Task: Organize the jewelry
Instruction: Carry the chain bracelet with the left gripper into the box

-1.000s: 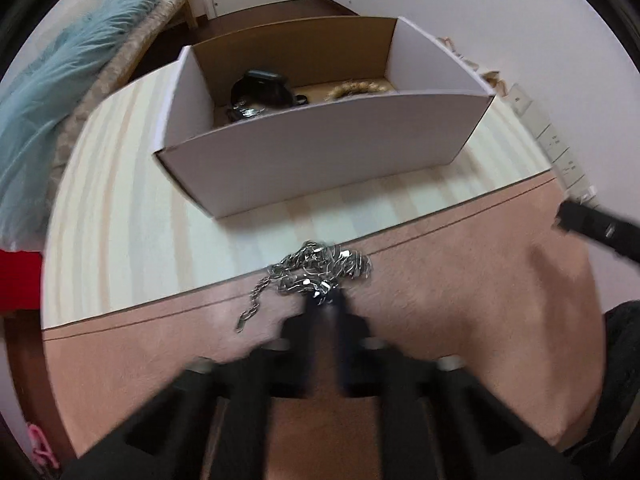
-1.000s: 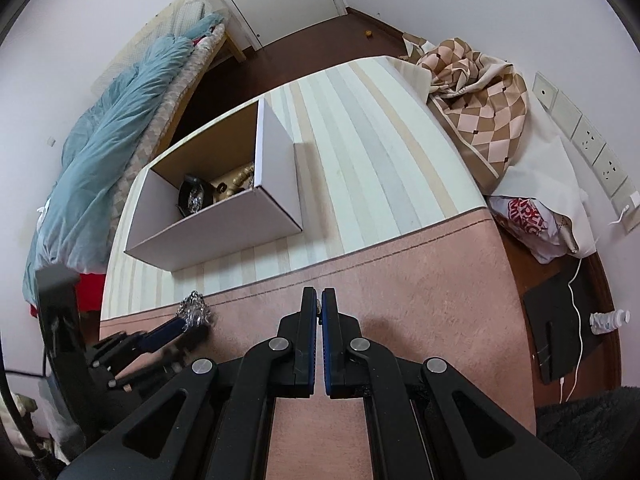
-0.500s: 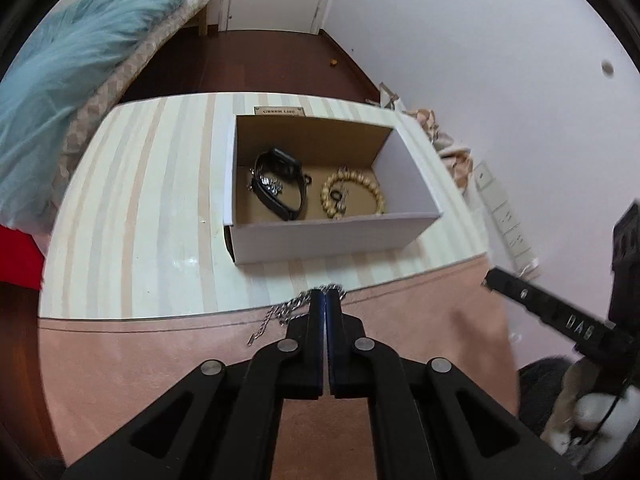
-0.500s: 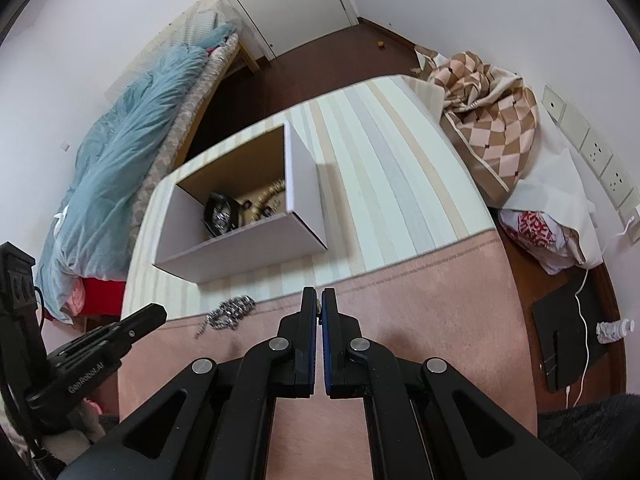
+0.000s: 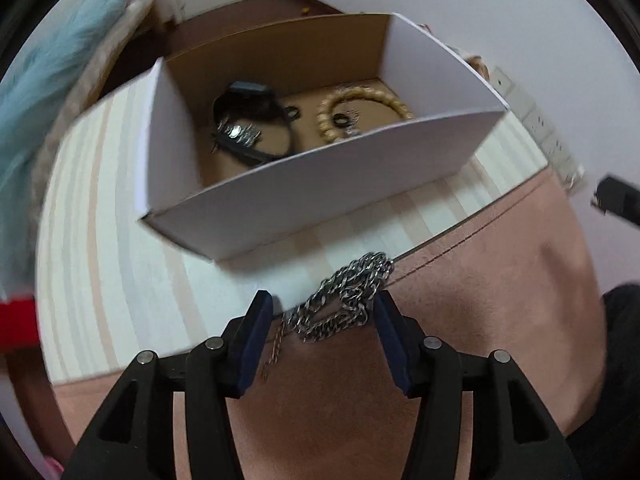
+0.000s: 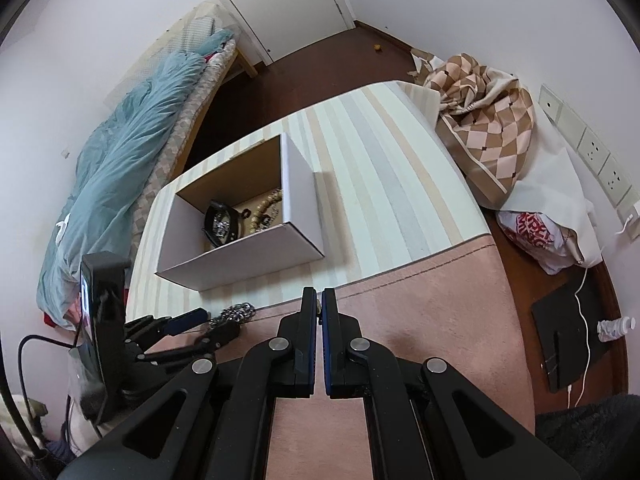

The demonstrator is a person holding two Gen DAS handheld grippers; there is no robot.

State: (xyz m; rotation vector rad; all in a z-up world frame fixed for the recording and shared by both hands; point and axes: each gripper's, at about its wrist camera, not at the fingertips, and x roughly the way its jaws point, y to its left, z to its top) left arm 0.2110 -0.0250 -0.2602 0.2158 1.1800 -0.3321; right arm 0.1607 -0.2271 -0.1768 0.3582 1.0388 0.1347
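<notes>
A silver chain [image 5: 344,300] lies bunched on the table where the striped cloth meets the pink cloth; it also shows in the right wrist view [image 6: 236,314]. My left gripper [image 5: 322,304] is open, its jaws on either side of the chain. Behind the chain stands an open white cardboard box [image 5: 320,184] holding a black watch [image 5: 248,120] and a beaded bracelet [image 5: 360,108]. The box also shows in the right wrist view [image 6: 248,260]. My right gripper [image 6: 319,300] is shut and empty, above the pink cloth to the right of the left gripper [image 6: 208,322].
A bed with a blue duvet [image 6: 120,152] runs along the left. A checkered cloth [image 6: 488,128] and a bag [image 6: 536,232] lie off the table's right side. Wall sockets [image 6: 592,156] are on the right wall.
My left gripper was shut and pulled back half a second ago; now it is open and low, straddling the chain. The right gripper has stayed shut and shifted slightly.
</notes>
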